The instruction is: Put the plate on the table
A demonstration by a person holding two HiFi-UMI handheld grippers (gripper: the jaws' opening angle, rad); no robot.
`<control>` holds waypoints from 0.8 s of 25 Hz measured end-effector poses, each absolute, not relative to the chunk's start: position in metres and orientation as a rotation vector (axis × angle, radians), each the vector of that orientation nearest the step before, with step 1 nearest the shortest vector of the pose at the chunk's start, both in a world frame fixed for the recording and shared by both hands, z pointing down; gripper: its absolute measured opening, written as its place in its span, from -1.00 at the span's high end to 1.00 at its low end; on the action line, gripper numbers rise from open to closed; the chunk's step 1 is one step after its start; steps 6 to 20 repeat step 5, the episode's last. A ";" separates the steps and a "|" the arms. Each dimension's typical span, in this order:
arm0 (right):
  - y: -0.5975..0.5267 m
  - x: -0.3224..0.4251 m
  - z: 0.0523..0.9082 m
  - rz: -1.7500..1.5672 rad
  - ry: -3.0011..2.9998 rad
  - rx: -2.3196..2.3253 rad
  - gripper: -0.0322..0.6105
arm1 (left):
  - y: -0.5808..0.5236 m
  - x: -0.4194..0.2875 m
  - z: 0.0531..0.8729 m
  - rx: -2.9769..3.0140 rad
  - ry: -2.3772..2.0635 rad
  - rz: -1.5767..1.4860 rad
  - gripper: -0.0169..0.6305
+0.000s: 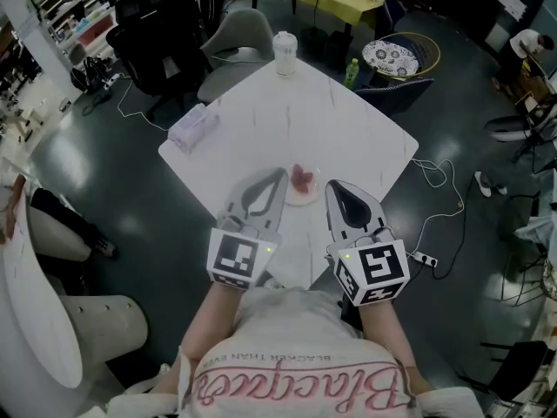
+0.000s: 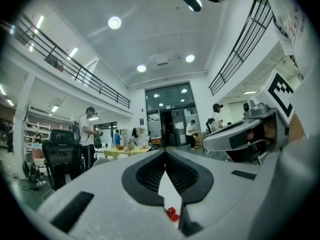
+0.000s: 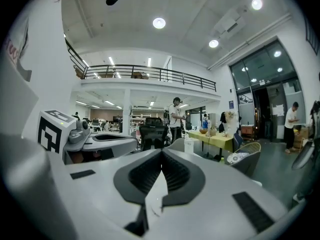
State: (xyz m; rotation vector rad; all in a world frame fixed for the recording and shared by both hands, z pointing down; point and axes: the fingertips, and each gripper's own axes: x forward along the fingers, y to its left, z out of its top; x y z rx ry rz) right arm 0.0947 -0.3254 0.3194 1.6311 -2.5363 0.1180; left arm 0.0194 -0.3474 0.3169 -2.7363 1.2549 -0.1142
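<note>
A small pale plate (image 1: 306, 194) with a red piece of food (image 1: 302, 179) on it rests on the white square table (image 1: 348, 129), near its front edge. My left gripper (image 1: 279, 175) is shut; its tip is just at the plate's left rim, and whether it touches I cannot tell. In the left gripper view the jaws (image 2: 164, 151) meet at the tips, and the red food (image 2: 172, 214) shows through the gap below them. My right gripper (image 1: 333, 186) is shut just right of the plate, with nothing in it. Its tips (image 3: 161, 151) meet too.
A white jar (image 1: 285, 52) stands at the table's far corner and a clear pack (image 1: 193, 129) lies at its left corner. Chairs (image 1: 235, 33) stand behind the table. A green bottle (image 1: 352, 72) and a patterned basket (image 1: 392, 57) are on the floor beyond; cables trail right.
</note>
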 end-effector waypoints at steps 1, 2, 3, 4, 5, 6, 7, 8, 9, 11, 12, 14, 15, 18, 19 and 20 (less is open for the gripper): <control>-0.326 0.094 0.319 0.118 -2.536 1.630 0.89 | -0.348 0.018 0.317 -2.735 1.255 -0.115 0.93; -0.326 0.094 0.319 0.117 -2.534 1.629 0.89 | -0.348 0.018 0.317 -2.735 1.255 -0.115 0.93; -0.326 0.093 0.319 0.116 -2.533 1.629 0.89 | -0.349 0.017 0.317 -2.734 1.254 -0.116 0.93; -0.327 0.093 0.319 0.115 -2.533 1.629 0.89 | -0.349 0.016 0.317 -2.734 1.254 -0.117 0.93; -0.328 0.092 0.319 0.113 -2.532 1.629 0.89 | -0.350 0.016 0.317 -2.734 1.253 -0.117 0.93; -0.328 0.092 0.319 0.113 -2.532 1.629 0.89 | -0.350 0.016 0.317 -2.734 1.253 -0.117 0.93; -0.328 0.092 0.319 0.113 -2.532 1.629 0.89 | -0.350 0.016 0.317 -2.734 1.253 -0.117 0.93; -0.328 0.092 0.319 0.113 -2.532 1.629 0.89 | -0.350 0.016 0.317 -2.734 1.253 -0.117 0.93; -0.328 0.092 0.319 0.113 -2.532 1.629 0.89 | -0.350 0.016 0.317 -2.734 1.253 -0.117 0.93; -0.328 0.092 0.319 0.113 -2.532 1.629 0.89 | -0.350 0.016 0.317 -2.734 1.253 -0.117 0.93; -0.328 0.092 0.319 0.113 -2.532 1.629 0.89 | -0.350 0.016 0.317 -2.734 1.253 -0.117 0.93; -0.328 0.092 0.319 0.113 -2.532 1.629 0.89 | -0.350 0.016 0.317 -2.734 1.253 -0.117 0.93; -0.328 0.092 0.319 0.113 -2.532 1.629 0.89 | -0.350 0.016 0.317 -2.734 1.253 -0.117 0.93; -0.328 0.092 0.319 0.113 -2.532 1.629 0.89 | -0.350 0.016 0.317 -2.734 1.253 -0.117 0.93; -0.328 0.092 0.319 0.113 -2.532 1.629 0.89 | -0.350 0.016 0.317 -2.734 1.253 -0.117 0.93; -0.328 0.092 0.319 0.113 -2.532 1.629 0.89 | -0.350 0.016 0.317 -2.734 1.253 -0.117 0.93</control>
